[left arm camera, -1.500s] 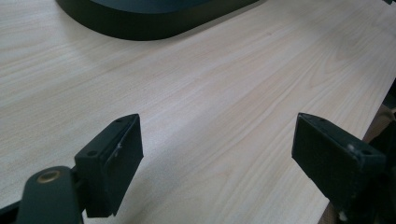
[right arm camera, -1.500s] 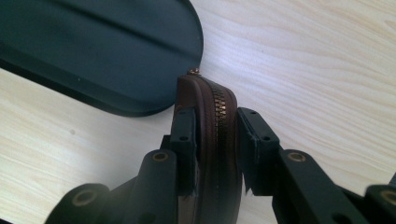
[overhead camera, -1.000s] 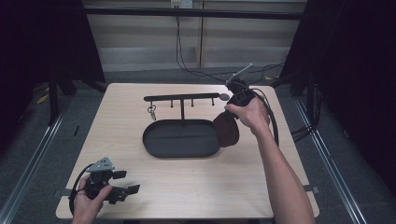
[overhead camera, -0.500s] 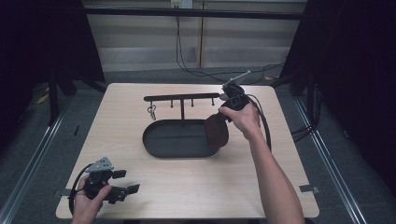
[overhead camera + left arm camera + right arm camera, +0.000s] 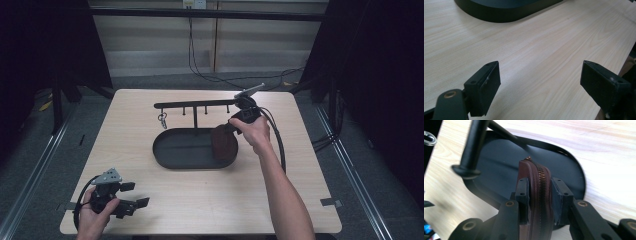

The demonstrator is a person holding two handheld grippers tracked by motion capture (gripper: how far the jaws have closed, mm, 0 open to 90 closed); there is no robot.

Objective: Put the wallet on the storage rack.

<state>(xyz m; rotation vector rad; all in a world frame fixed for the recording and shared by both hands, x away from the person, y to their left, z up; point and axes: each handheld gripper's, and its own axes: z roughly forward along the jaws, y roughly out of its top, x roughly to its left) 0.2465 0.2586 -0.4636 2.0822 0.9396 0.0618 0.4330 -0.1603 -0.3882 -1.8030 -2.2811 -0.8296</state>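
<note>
At frame centre, the right gripper [image 5: 231,131] clamps its fingers on the brown zip pouch [image 5: 223,142] over the black tray [image 5: 172,157]; best lowered level before release. The left gripper [image 5: 131,200] fingers are wide.

A dark brown pouch [image 5: 537,195] with a brass-toned zip, a black tray [image 5: 175,150], a pale wood-grain table [image 5: 300,170].
</note>
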